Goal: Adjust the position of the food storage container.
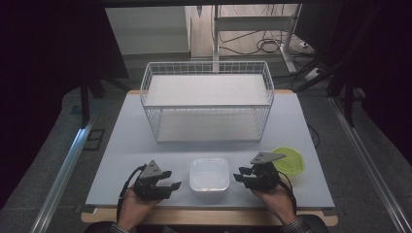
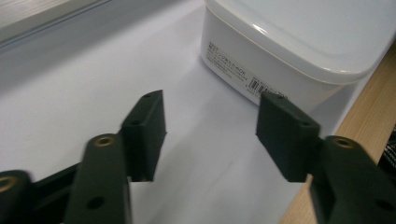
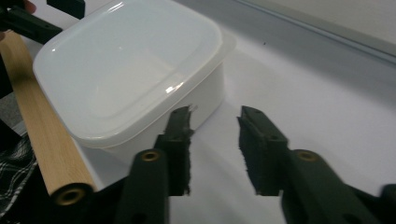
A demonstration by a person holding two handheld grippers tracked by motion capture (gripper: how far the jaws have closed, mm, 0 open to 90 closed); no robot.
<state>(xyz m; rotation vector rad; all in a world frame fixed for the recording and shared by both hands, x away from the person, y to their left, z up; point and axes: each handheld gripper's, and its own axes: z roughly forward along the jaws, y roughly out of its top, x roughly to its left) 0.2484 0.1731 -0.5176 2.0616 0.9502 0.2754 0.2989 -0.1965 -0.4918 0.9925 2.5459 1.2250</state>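
Note:
A white plastic box [image 1: 209, 174] with its lid on sits near the front edge of the white table top [image 1: 136, 141]. My left gripper [image 1: 172, 178] rests just left of it, jaws pointing toward the box. In the left gripper view that gripper [image 2: 210, 135] stands open over bare table, with the box [image 2: 299, 42] a short way ahead. My right gripper [image 1: 238, 174] sits just right of the box. The right gripper view shows it [image 3: 215, 140] open with nothing between the pads, its left jaw close to the side of the box [image 3: 126, 65].
A white wire basket [image 1: 207, 99] stands at the back middle of the table. A yellow-green round dish [image 1: 289, 160] lies right of my right hand. The wooden table edge [image 3: 42, 135] runs close behind the box. Bare table lies between box and basket.

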